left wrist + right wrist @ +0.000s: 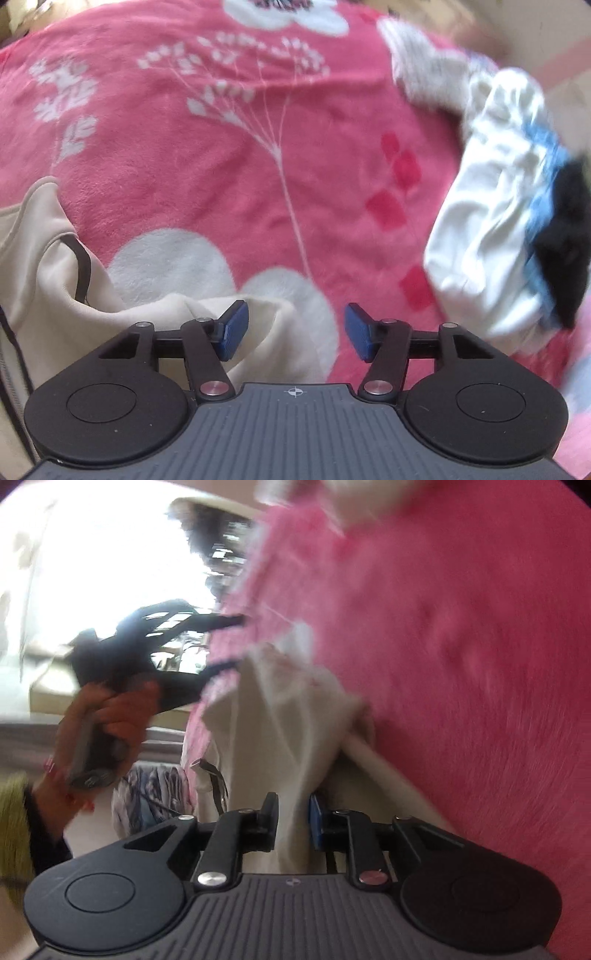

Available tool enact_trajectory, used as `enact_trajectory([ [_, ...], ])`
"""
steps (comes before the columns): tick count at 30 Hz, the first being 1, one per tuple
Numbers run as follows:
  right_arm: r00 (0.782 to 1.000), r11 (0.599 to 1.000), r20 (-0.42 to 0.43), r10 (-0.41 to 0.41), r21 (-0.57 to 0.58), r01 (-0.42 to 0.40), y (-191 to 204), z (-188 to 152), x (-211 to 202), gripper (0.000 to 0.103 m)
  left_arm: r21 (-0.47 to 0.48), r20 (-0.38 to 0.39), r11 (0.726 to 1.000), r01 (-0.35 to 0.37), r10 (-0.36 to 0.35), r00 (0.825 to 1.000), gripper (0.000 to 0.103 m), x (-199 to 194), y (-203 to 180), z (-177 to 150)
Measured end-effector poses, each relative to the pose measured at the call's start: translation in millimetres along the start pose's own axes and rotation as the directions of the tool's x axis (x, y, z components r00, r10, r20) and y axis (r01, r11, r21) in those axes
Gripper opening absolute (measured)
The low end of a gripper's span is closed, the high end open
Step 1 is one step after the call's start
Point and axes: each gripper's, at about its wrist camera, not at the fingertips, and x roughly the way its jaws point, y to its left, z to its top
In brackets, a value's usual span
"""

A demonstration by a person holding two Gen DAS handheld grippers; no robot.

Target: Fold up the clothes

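Cloth is the whole question here: a cream garment (62,295) with a dark trim line lies rumpled on the pink floral blanket (229,155), down at the near left of the left wrist view. The left gripper (295,328) stands with its blue pads (233,328) spread wide and nothing between them; one lobe of the cream fabric reaches in under the left pad, but the rest of the garment runs off to the left and toward the person, not ahead. The right gripper (293,825) is pinched onto a gathered fold of the same cream garment (295,716), which stretches away from its jaws up across the blanket (461,627) in a long, taut ridge. In that view the person's hand (99,716) carries the other gripper out to the left, off the blanket's edge and clear of the cloth.

So the garment's long run lies along the right gripper's line of sight, and its free portion sits nearest the empty left one. Any matching hold would, I judge, have to come from the left side, swinging left and inward to the loose edge. How far the folding has got cannot be read from a bunched shape like this.

A heap of other clothes (495,206), white, blue and black, waits at the far right, blurred
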Motion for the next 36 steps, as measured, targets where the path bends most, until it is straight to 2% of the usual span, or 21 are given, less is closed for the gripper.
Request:
enact_trajectory([
  [2, 0.997, 0.992, 0.064, -0.032, -0.118, 0.04, 7.3, 10.5, -9.8, 0.041, 0.033, -0.013, 0.999, -0.041, 0.042, 0.999, 0.055, 8.6, -6.4, -4.2],
  [3, 0.995, 0.985, 0.083, -0.05, -0.163, 0.063, 7.2, 16.9, -11.2, 0.043, 0.053, -0.011, 0.996, -0.067, 0.068, 0.998, 0.049, 12.8, -9.5, -7.0],
  [6, 0.997, 0.968, 0.058, -0.058, -0.241, 0.07, 0.7, 40.6, 1.5, 0.044, 0.092, -0.007, 0.987, -0.135, 0.136, 0.991, 0.029, 23.2, -15.8, -14.1],
  [10, 0.995, 0.935, -0.038, -0.093, -0.346, 0.074, -2.9, 54.4, 43.5, 0.045, 0.076, 0.026, 0.986, -0.145, 0.143, 0.989, 0.017, 23.2, -13.9, -17.2],
  [12, 0.989, 0.927, -0.086, -0.118, -0.366, 0.078, -8.1, 53.9, 51.0, 0.041, 0.068, 0.042, 0.986, -0.15, 0.147, 0.988, 0.012, 23.2, -12.9, -18.8],
  [14, 0.985, 0.922, -0.105, -0.14, -0.376, 0.091, -5.8, 50.9, 48.5, 0.017, 0.067, 0.066, 0.987, -0.144, 0.14, 0.988, 0.009, 22.6, -13.5, -18.7],
  [18, 0.985, 0.945, -0.08, -0.152, -0.305, 0.121, 3.6, 40.4, 24.4, 0.015, 0.084, 0.136, 0.984, -0.157, 0.145, 0.98, 0.008, 27.7, -22.2, -17.5],
  [20, 0.985, 0.958, -0.056, -0.165, -0.246, 0.146, -6.0, 35.0, 25.6, 0.016, 0.069, 0.144, 0.984, -0.164, 0.153, 0.978, 0.009, 34.1, -22.9, -17.1],
  [22, 0.987, 0.977, -0.051, -0.152, -0.159, 0.142, -21.7, 32.8, 27.4, 0.017, 0.033, 0.158, 0.99, -0.139, 0.132, 0.979, 0.012, 27.8, -18.4, -14.4],
  [24, 0.993, 0.993, -0.061, -0.103, -0.068, 0.099, -35.1, 34.6, 25.1, 0.02, -0.007, 0.18, 0.995, -0.101, 0.101, 0.979, 0.032, 16.4, -12.2, -10.8],
  [26, 0.992, 0.99, -0.056, -0.11, -0.093, 0.105, -30.1, 36.1, 16.0, 0.033, -0.053, 0.221, 0.998, -0.036, 0.047, 0.974, 0.043, -7.1, 1.2, -7.9],
  [28, 0.991, 0.984, -0.047, -0.126, -0.135, 0.118, -22.6, 37.6, 6.0, 0.041, -0.103, 0.269, 0.994, 0.033, -0.004, 0.963, 0.058, -36.3, 18.7, -7.0],
  [29, 0.99, 0.98, -0.043, -0.133, -0.155, 0.125, -18.9, 38.4, 1.0, 0.043, -0.138, 0.288, 0.989, 0.051, -0.009, 0.958, 0.074, -52.3, 29.4, -9.6],
  [32, 0.987, 0.965, -0.029, -0.155, -0.217, 0.146, -7.6, 40.6, -14.1, 0.046, -0.206, 0.356, 0.974, 0.094, -0.015, 0.934, 0.077, -109.1, 67.8, -34.9],
  [34, 0.985, 0.953, -0.019, -0.169, -0.257, 0.159, -0.1, 42.1, -24.1, 0.045, -0.218, 0.384, 0.97, 0.107, -0.015, 0.923, 0.079, -149.8, 97.7, -62.6],
  [36, 0.983, 0.939, -0.008, -0.183, -0.297, 0.173, 7.4, 43.6, -34.1, 0.044, -0.229, 0.41, 0.971, 0.072, 0.028, 0.912, 0.086, -186.6, 127.7, -96.7],
])
